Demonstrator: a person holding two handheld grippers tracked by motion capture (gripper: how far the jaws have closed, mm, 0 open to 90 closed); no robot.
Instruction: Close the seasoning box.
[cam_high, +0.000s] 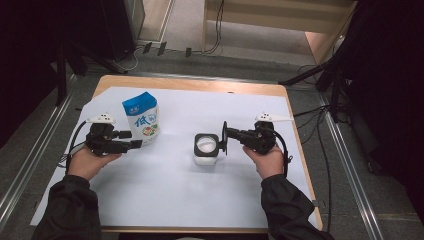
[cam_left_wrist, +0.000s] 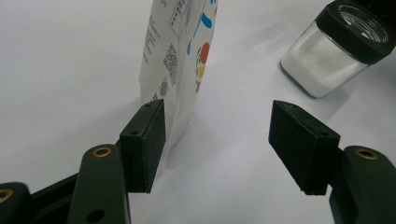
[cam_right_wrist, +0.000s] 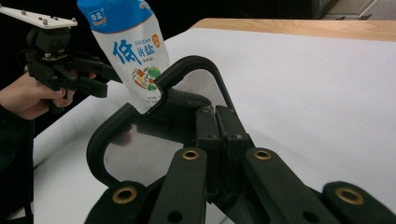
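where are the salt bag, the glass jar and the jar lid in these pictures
salt bag (cam_high: 142, 118), high view, on its printed front.
glass jar (cam_left_wrist: 322, 60), left gripper view, on its clear side wall over the white contents.
jar lid (cam_right_wrist: 154, 116), right gripper view, on its black rim, clamped in the right hand-held gripper (cam_right_wrist: 215, 140).

On the surface (cam_high: 250, 200), the salt bag (cam_high: 142, 118) stands at ten o'clock of the jar (cam_high: 206, 149). The left gripper (cam_high: 136, 145) sits just beside the bag at seven o'clock; the right gripper (cam_high: 223, 138), holding the lid (cam_high: 224, 137), sits just at three o'clock of the jar.
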